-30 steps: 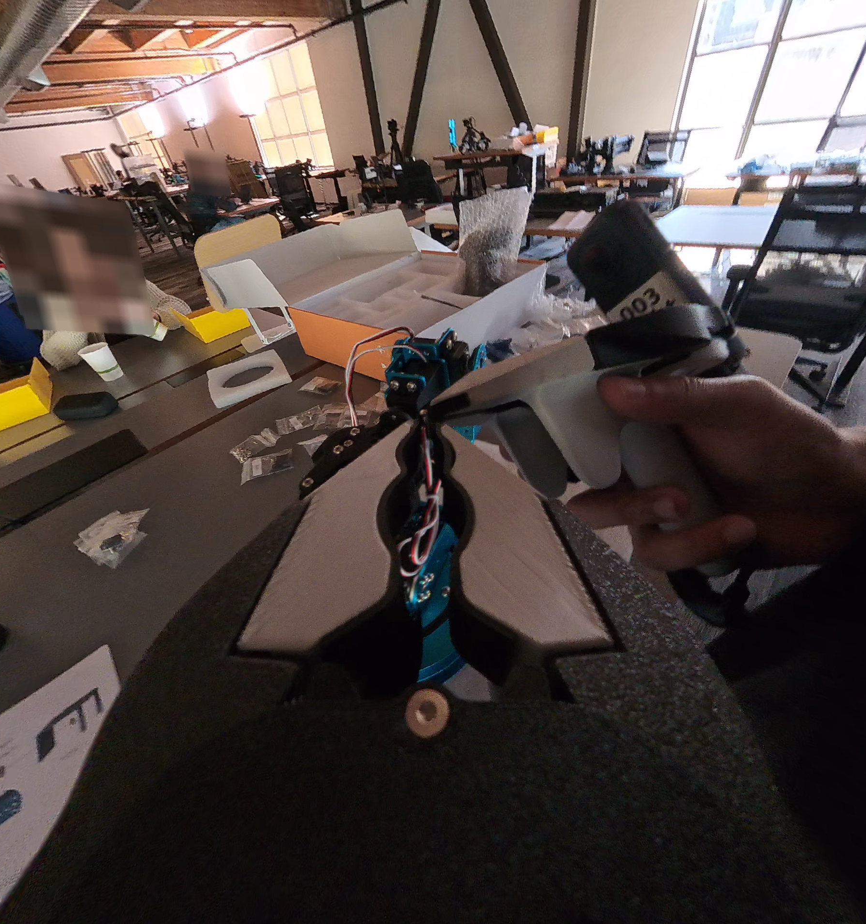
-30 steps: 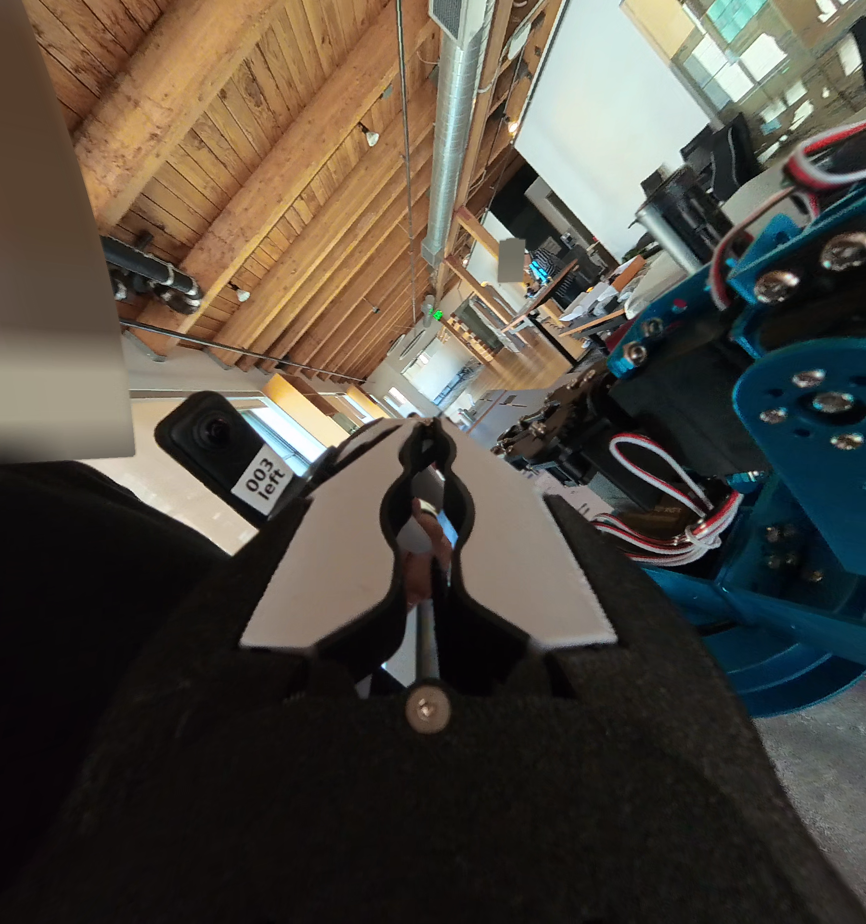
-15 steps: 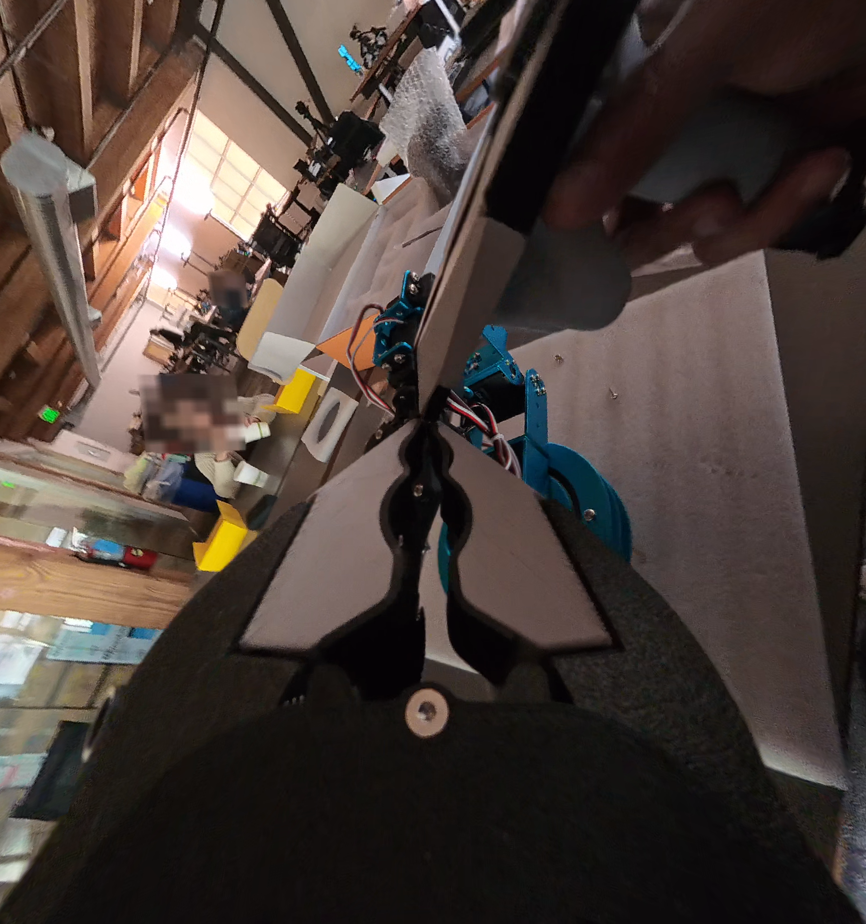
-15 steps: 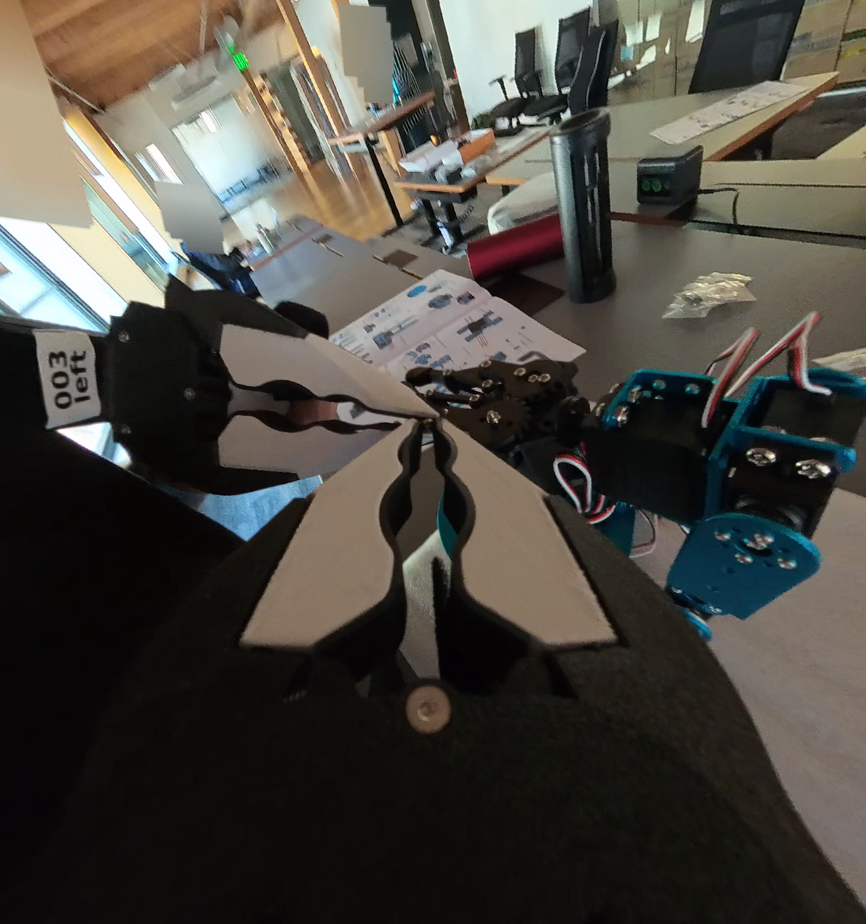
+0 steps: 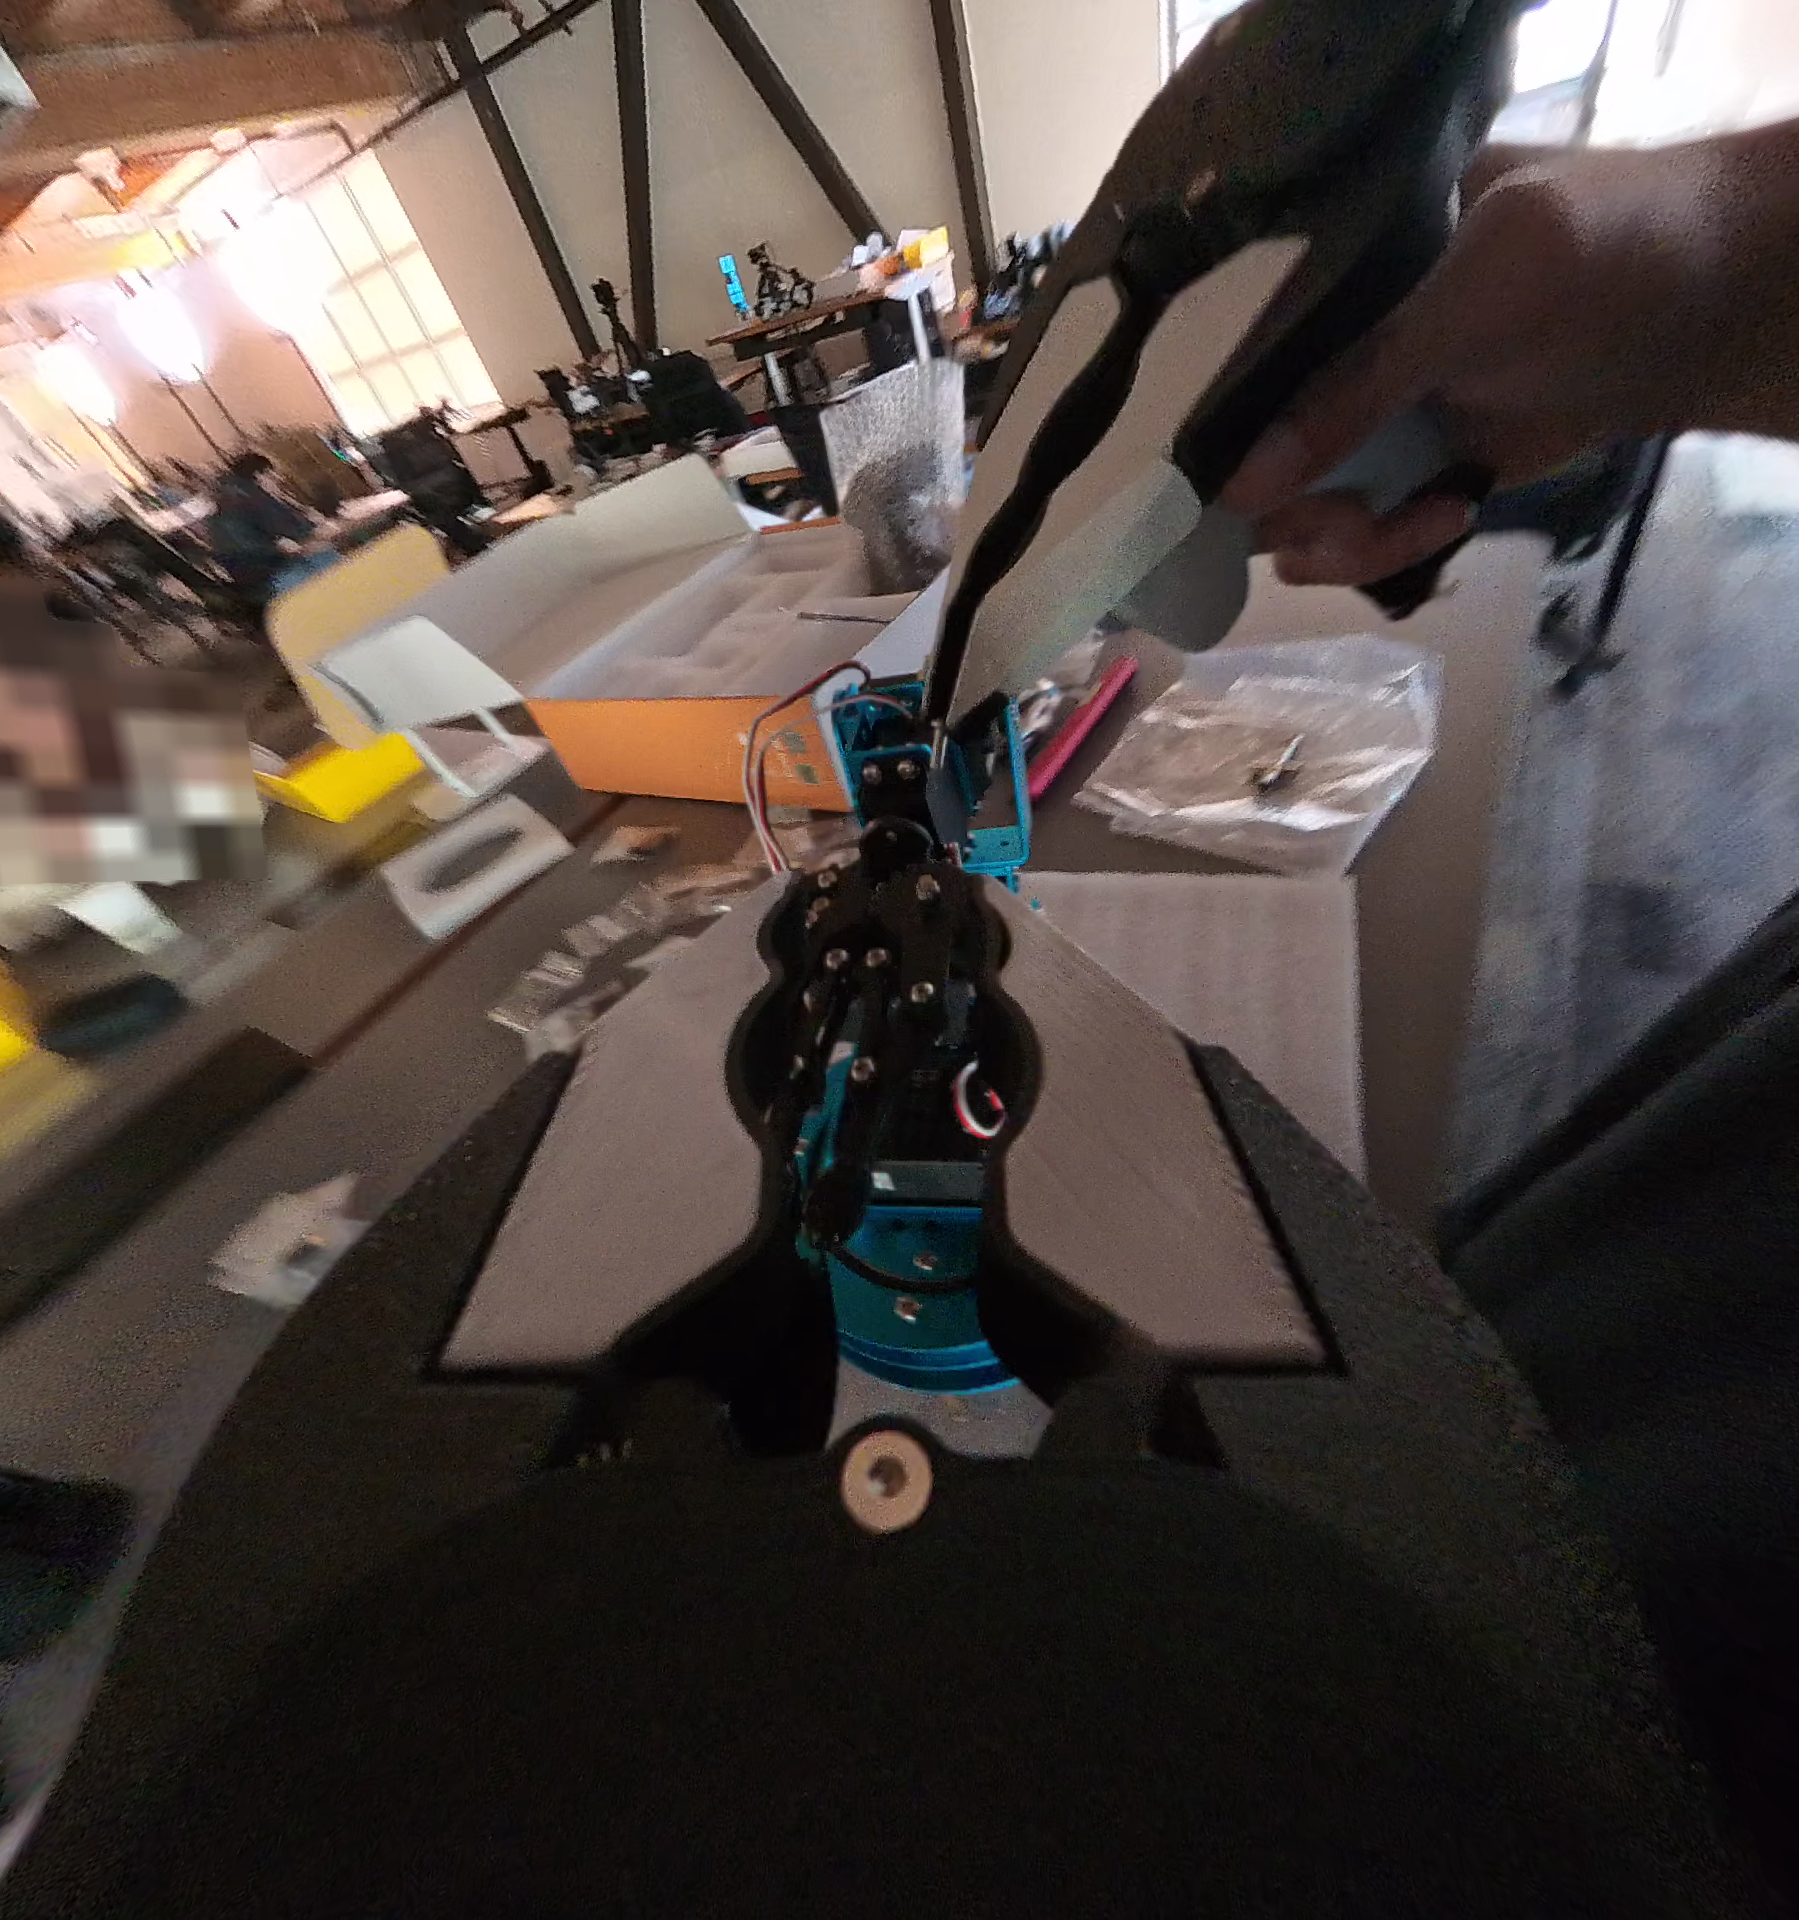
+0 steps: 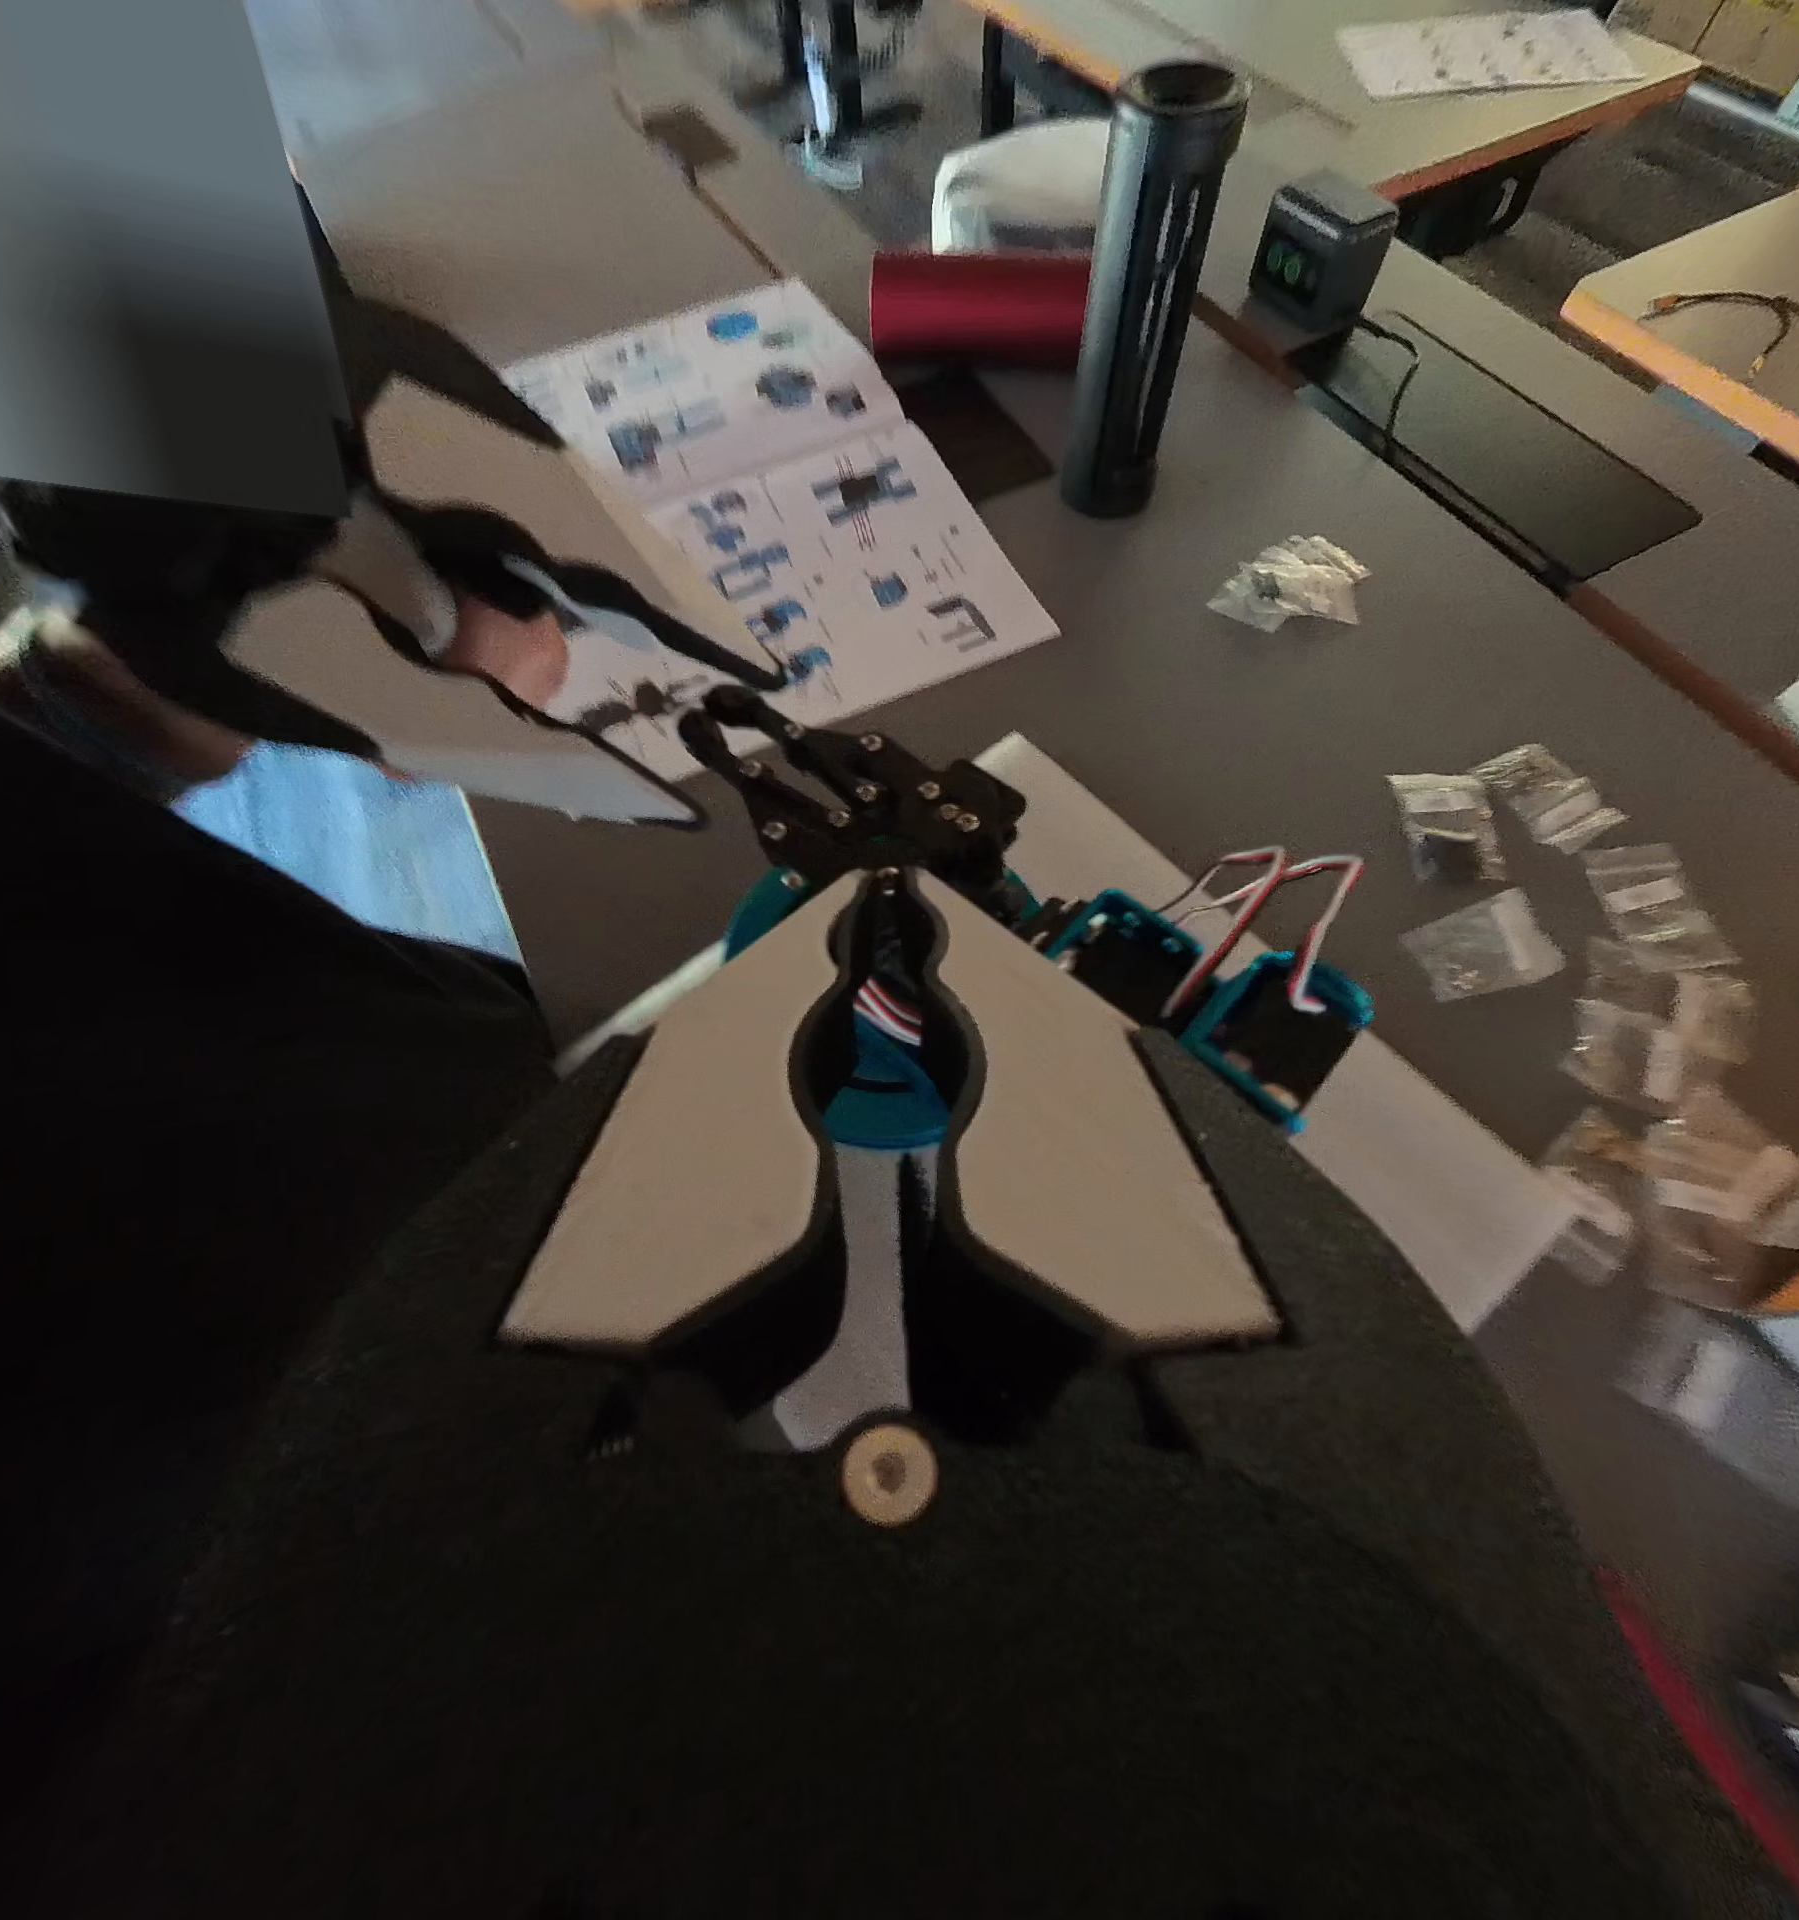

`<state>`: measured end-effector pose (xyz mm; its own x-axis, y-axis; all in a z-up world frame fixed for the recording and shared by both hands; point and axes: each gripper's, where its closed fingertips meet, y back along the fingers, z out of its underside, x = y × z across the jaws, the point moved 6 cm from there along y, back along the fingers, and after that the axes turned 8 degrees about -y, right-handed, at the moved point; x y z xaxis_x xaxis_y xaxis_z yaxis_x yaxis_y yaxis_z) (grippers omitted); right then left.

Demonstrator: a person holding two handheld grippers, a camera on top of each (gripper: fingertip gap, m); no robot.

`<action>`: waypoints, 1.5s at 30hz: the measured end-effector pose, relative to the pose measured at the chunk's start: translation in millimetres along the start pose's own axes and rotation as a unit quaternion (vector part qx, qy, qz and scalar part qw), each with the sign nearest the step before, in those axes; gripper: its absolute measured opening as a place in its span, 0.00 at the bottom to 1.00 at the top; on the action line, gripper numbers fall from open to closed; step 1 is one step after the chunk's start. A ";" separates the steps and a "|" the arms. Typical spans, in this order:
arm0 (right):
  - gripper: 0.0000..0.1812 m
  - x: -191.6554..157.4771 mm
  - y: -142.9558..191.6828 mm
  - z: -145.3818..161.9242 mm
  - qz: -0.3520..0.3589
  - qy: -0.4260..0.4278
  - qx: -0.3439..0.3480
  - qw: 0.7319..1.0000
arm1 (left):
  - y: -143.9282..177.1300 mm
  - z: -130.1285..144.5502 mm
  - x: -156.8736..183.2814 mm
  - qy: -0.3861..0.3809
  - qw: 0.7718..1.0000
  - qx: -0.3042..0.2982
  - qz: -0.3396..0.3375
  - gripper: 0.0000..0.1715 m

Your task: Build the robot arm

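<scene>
Blue and black metal at the centre of both views: small robot arm upright on a white mat on the grey table, black claw at its top. Levelled out since half a second ago, when the left view was rolled well onto its side. Left tongs, closed then, now parted on either side of the black claw; touching it or not, cannot tell. Right tongs brought in from above, tips pinched together on what looks like a small metal pin, set right at the blue bracket behind the claw. Beyond: instruction sheet, small parts bags, orange box.
</scene>
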<state>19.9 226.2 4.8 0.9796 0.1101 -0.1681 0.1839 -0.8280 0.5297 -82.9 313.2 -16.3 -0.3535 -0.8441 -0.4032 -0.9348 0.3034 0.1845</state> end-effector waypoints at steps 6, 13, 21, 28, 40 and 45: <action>0.02 6.6 -10.3 -9.8 0.003 0.106 -0.109 0.988 | 15.0 32.9 -14.4 0.137 0.990 -0.008 0.038 0.35; 0.01 11.2 -23.7 -10.2 0.006 0.168 -0.171 0.971 | 12.1 57.7 -10.2 0.153 0.986 -0.032 0.053 0.31; 0.01 8.9 -30.1 -7.3 0.023 0.207 -0.220 0.953 | 2.5 60.3 -14.5 0.161 0.985 -0.019 0.060 0.25; 0.02 6.7 -34.5 -10.5 0.036 0.235 -0.255 0.937 | -2.2 60.7 -14.9 0.160 0.984 -0.007 0.079 0.20; 0.02 8.8 -34.8 -11.5 0.023 0.239 -0.289 0.927 | -3.5 60.4 -11.6 0.168 0.981 0.012 0.093 0.18; 0.02 8.5 -33.4 -10.5 0.021 0.269 -0.290 0.918 | -4.9 60.2 -11.2 0.170 0.981 0.012 0.089 0.17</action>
<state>22.9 260.5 -5.6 0.8564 0.4692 0.2154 0.0037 -0.4227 0.9063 -76.4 347.7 -66.7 -0.4842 -0.8739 -0.0440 -0.8609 0.4669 0.2020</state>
